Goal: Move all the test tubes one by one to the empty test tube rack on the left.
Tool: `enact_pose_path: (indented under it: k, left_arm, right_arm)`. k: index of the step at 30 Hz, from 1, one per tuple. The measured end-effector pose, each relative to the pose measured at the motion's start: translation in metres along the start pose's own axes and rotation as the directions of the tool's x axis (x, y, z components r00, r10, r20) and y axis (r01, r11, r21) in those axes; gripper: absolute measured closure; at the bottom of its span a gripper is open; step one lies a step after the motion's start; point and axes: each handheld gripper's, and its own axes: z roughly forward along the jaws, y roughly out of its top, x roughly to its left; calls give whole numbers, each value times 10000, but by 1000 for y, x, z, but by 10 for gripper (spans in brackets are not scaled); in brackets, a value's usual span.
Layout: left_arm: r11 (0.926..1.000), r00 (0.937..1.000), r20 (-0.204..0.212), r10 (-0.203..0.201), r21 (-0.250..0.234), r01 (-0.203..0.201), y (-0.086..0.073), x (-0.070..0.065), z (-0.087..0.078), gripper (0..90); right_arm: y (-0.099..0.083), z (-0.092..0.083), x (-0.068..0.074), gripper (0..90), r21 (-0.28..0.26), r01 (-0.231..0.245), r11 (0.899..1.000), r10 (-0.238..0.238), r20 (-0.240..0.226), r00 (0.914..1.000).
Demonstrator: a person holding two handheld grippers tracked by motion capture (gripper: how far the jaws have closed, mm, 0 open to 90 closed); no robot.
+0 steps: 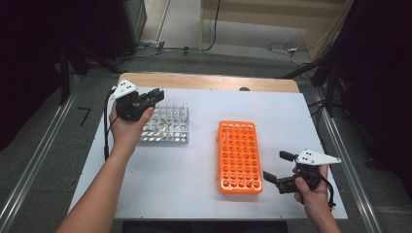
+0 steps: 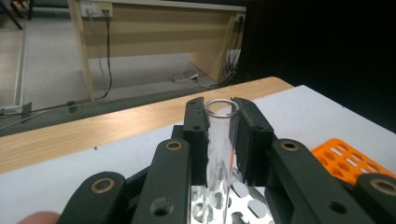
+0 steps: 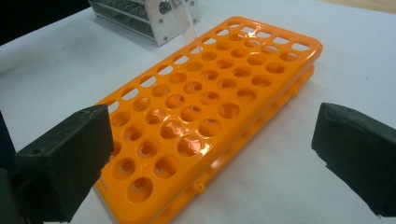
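While both hands work over it, the bench (image 1: 194, 165) carries its things on a white top whose far edge leaves a wooden strip showing; the near edge and both side edges lie bare, with wide open surface at the near left corner.

Largest on it is the orange rack (image 1: 236, 156), lying flat right of centre, its long sides running from the near edge toward the far one – holes empty, as far as the right gripper view (image 3: 210, 107) lets one see. Open white surface lies all round it.

Next, the metal rack (image 1: 166, 125) stands left of centre toward the far edge, well apart from the orange rack, a bare lane between them.

Left gripper (image 1: 154, 95) is held above the metal rack's far left corner, its jaws clamped on a clear glass test tube (image 2: 220, 149) – upright, rim level with the jaw tips, lower end over the rack's perforated plate.

Right gripper (image 1: 278, 167) hovers near the bench's near right corner, just beside the orange rack's near right end, jaws spread wide with nothing between them.
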Motion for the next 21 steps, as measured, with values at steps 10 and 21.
enact_pose_path:
  k: [10, 21]
  left_arm:
    - [10000, 9977, -669, 76, -30, -78, 5, 11, 14, 761]
    - [10000, 9929, -1188, 56, 58, -49, -3, 15, 33, 760]
  right_arm:
    - [0, 1, -1, 0, 109, -28, 9999, 29, -107, 9999]
    - [-1, 2, -3, 0, 125, -35, 9999, 37, -143, 9999]
